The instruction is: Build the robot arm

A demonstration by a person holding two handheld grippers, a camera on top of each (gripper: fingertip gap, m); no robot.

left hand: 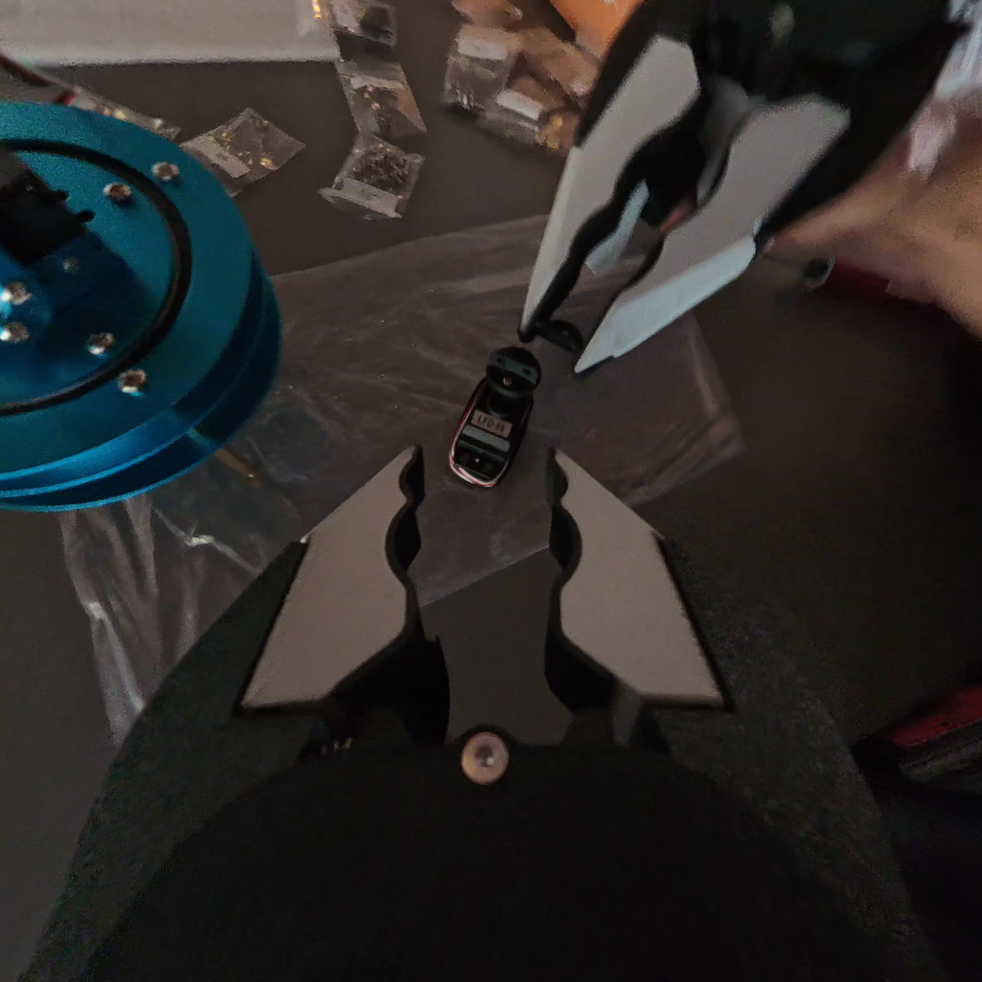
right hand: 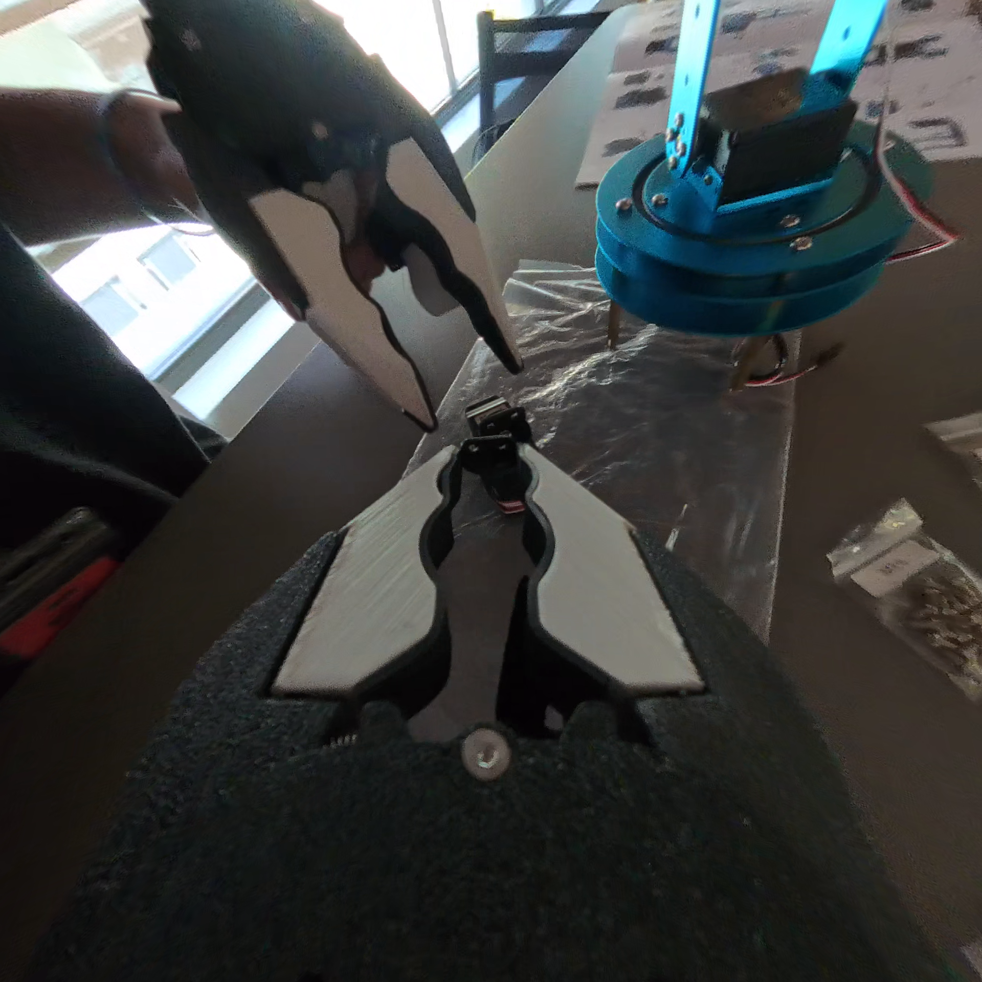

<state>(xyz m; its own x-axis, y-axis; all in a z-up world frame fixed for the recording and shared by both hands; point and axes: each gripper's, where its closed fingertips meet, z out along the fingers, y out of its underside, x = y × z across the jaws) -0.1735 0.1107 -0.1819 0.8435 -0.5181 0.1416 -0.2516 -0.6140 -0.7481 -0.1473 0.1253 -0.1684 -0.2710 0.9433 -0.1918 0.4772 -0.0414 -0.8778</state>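
At far left stood a blue round base point(left hand: 133, 319) studded with screws, raised on legs over a clear plastic sheet point(left hand: 372, 329) spread on the dark table point(left hand: 797, 478). Behind it, toward the middle, small clear bags point(left hand: 377, 170) of hardware lay scattered. In the left wrist view the left gripper point(left hand: 483, 459) was spread wide and held nothing. Just ahead of its tips a black servo point(left hand: 481, 425), with red and white wire wrapped round its body, lay on the sheet, its round horn pointing away; whether the tips touched it could not be told. Beyond the horn and slightly right, the right gripper point(left hand: 552, 350) came down from the upper right, gripped by a hand point(left hand: 903, 223), with something small and dark between its tips. The right wrist view showed the left gripper point(right hand: 470, 396) at upper left, slanting down with its fingers apart above the sheet point(right hand: 637, 425). At centre the right gripper point(right hand: 491, 451) appeared clamped on a small black part point(right hand: 489, 462) that filled the gap at its tips, red and white wire showing beneath. The servo point(right hand: 494, 420) lay just past that part, between the two grippers. To the right the base point(right hand: 744, 255) carried blue uprights, and more bags point(right hand: 914, 584) lay at the far right.
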